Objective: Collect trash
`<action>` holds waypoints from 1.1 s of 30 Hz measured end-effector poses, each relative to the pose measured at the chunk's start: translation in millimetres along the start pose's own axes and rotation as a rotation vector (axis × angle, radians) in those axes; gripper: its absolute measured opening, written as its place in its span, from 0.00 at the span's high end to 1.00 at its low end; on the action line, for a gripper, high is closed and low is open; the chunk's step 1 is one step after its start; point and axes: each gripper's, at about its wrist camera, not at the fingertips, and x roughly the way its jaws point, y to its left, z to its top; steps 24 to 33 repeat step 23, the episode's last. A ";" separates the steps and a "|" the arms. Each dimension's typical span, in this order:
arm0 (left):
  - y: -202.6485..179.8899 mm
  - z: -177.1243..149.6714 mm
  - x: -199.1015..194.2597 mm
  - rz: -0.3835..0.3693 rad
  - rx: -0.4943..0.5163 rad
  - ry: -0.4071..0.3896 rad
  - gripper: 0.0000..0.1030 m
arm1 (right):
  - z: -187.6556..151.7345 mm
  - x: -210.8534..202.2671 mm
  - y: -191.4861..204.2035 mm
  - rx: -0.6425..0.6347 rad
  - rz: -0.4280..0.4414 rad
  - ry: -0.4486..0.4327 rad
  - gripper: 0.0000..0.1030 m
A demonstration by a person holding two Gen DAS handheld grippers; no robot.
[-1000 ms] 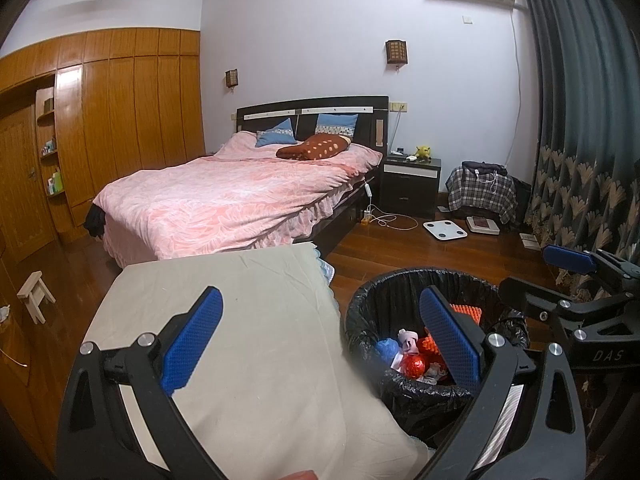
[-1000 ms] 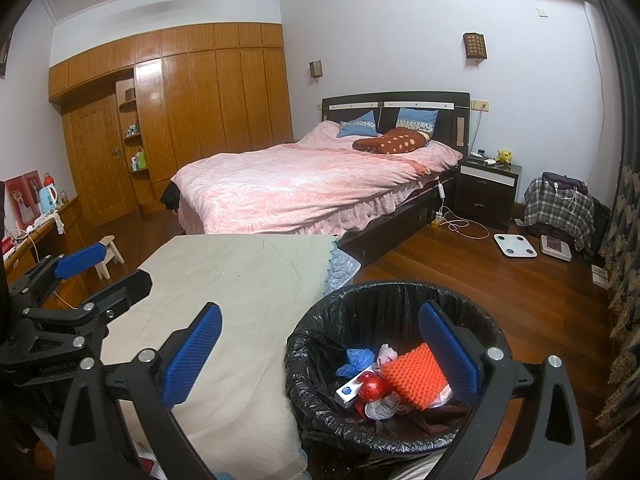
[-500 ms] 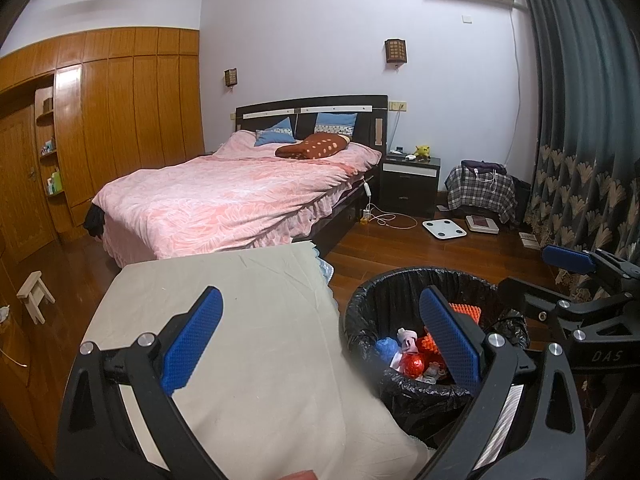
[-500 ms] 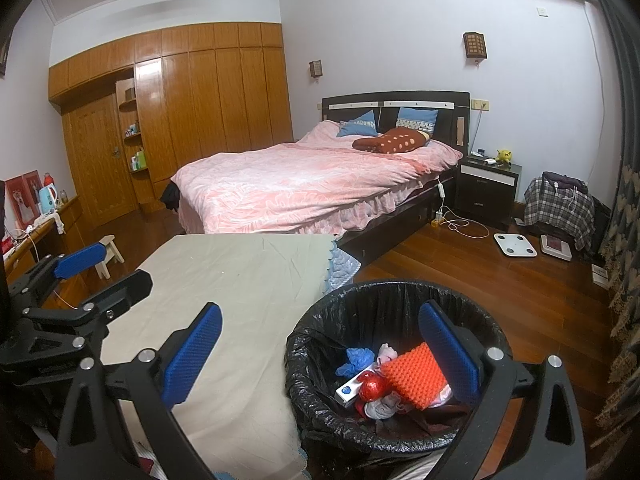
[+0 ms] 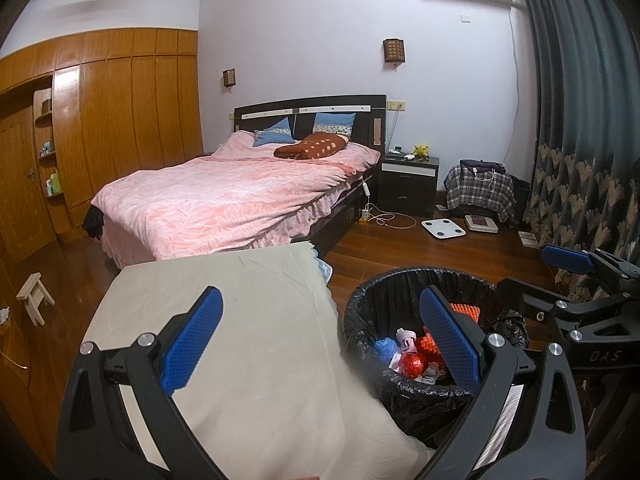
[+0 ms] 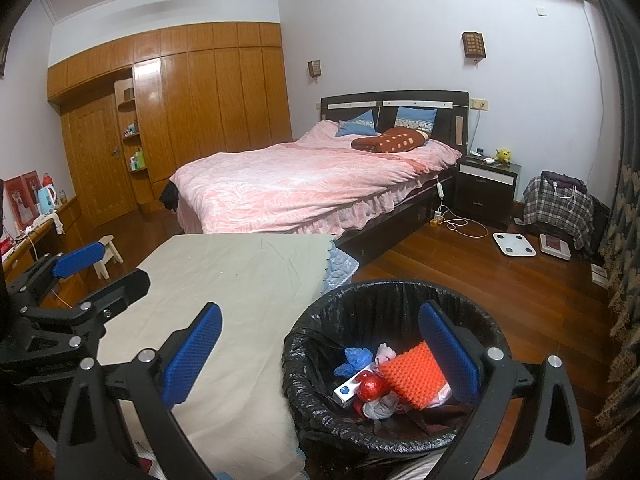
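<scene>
Beside the bin [image 6: 394,364], both grippers spread wide and empty: right gripper [image 6: 320,356] nearer, half over the rim, left gripper [image 5: 320,340] over the cloth [image 5: 224,312]; trash [image 6: 394,380] already heaped inside, below the right fingertips.

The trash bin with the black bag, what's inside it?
Inside the trash bin lie an orange bumpy sponge, a shiny red ball, a blue glove, a white box and pale crumpled scraps. Whatever lies beneath that pile is covered.
</scene>
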 end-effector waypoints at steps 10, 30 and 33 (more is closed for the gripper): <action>-1.7 -6.8 0.3 -0.008 -0.001 0.003 0.07 | -5.7 3.6 -1.2 0.002 0.000 0.004 0.06; -1.1 -3.4 3.2 -0.005 -0.003 0.018 0.07 | -9.7 4.9 -2.5 0.004 -0.001 0.008 0.06; -1.1 -3.4 3.2 -0.005 -0.003 0.018 0.07 | -9.7 4.9 -2.5 0.004 -0.001 0.008 0.06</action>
